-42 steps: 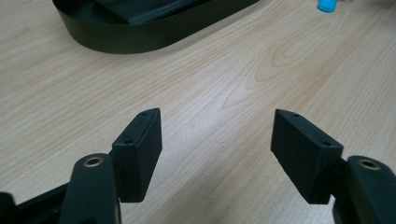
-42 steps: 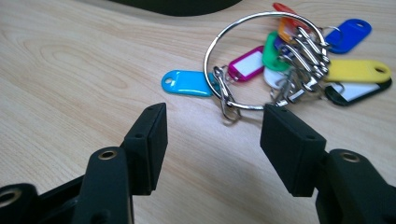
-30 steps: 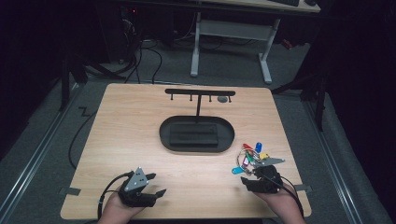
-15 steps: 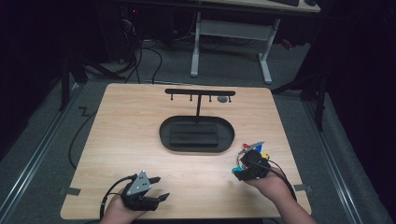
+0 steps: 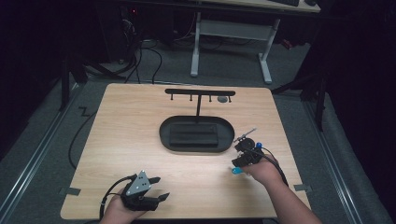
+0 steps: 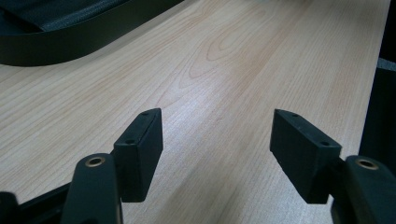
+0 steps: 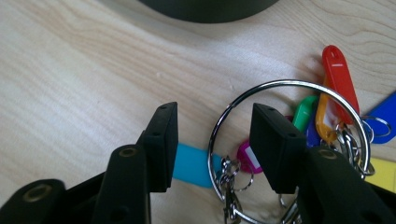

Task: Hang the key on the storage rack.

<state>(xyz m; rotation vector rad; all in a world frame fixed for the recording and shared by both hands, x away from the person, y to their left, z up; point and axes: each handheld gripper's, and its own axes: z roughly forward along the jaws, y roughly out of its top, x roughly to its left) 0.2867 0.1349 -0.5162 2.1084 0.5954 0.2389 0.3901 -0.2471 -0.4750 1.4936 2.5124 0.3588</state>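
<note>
A metal key ring (image 7: 280,82) with several coloured tags lies on the wooden table (image 5: 130,140), right of a black oval tray (image 5: 163,133). Its tags include a red one (image 7: 337,70) and a cyan one (image 7: 189,165). My right gripper (image 7: 212,135) hangs just over it, and its jaws have just been closing. They straddle the ring's left arc, one jaw outside and one inside, with the pads clear of the wire. In the high view the right gripper (image 5: 240,161) covers most of the bundle and the cyan tag (image 5: 236,171) pokes out. My left gripper (image 5: 159,186) rests open and empty at the front left.
A black T-shaped hanger stand (image 5: 200,92) with small pegs rises behind the tray, with a small grey thing at its right end. The tray's rim (image 6: 56,46) lies ahead of the left gripper (image 6: 217,140). Dark floor, cables and a white desk frame lie beyond the table.
My right gripper has moved forward from the table's front edge onto the key bundle, and its jaws have narrowed around the ring. The left gripper has stayed put.
</note>
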